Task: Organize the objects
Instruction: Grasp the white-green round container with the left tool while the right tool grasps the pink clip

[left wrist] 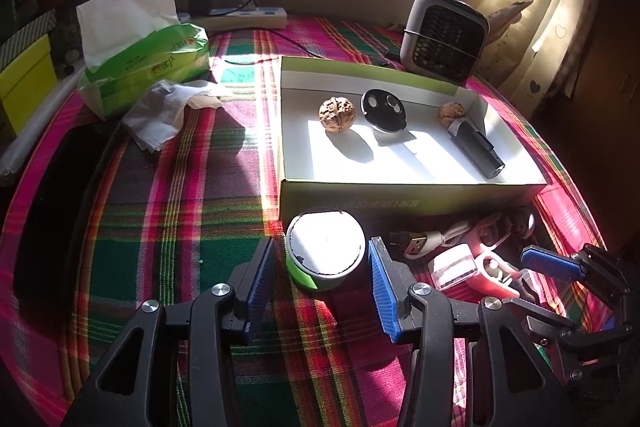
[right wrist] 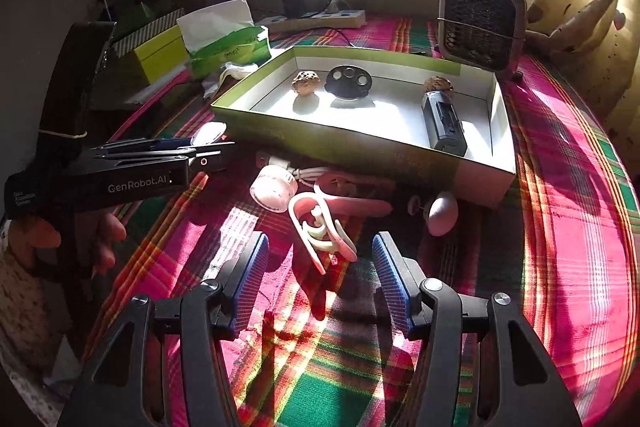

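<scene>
A round green tub with a white lid point(left wrist: 326, 249) stands on the plaid cloth between the pads of my left gripper point(left wrist: 322, 242). The right pad lies close against its side and a narrow dark gap shows at the left pad. My right gripper point(right wrist: 320, 235) is open, and a pink clip point(right wrist: 320, 223) lies between its fingertips, touching neither. Beyond the clip lie a small round white gadget point(right wrist: 274, 189) with a USB cable and a pink egg-shaped piece point(right wrist: 442, 213). The green box point(left wrist: 400, 195) holds two walnuts point(left wrist: 337, 114), a black disc point(left wrist: 383, 111) and a black device point(left wrist: 478, 149).
A green tissue pack point(left wrist: 148, 63) and a crumpled tissue point(left wrist: 160, 115) lie at the left. A small grilled fan unit point(left wrist: 444, 39) stands behind the box and a power strip point(left wrist: 248, 17) runs under the window. A person's hand point(right wrist: 108, 235) holds the left gripper.
</scene>
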Available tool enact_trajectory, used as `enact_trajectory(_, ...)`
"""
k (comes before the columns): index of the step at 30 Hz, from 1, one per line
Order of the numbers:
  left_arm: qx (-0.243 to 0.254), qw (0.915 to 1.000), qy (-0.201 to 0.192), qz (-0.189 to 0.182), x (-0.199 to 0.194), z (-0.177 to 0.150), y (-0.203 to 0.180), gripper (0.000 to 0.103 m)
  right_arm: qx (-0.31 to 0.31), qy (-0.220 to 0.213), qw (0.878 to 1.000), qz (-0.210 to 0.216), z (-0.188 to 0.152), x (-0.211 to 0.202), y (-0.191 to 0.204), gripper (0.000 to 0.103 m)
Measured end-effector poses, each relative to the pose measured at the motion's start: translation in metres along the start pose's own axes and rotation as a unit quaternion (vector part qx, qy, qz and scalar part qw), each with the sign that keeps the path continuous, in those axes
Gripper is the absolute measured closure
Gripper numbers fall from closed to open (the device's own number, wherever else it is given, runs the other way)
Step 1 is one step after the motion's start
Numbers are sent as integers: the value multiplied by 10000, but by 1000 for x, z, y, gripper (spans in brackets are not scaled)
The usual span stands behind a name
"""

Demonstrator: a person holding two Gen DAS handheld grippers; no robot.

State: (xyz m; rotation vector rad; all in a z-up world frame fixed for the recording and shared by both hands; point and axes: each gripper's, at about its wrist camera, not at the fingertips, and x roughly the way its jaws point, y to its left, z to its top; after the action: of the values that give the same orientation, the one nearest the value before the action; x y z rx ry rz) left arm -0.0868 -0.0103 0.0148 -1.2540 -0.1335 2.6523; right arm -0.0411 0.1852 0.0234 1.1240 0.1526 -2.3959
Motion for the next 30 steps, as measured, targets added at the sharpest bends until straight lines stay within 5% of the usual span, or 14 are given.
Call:
enact_trajectory(22, -137, 9999, -7, -44, 4, 6, 7, 61, -294, 225, 9992, -129, 7, 21, 6, 48)
enact_trajectory(30, -195, 9998, -5, -17, 4, 6, 10, 69, -353, 215, 9990, -185, 8, 21, 6, 62)
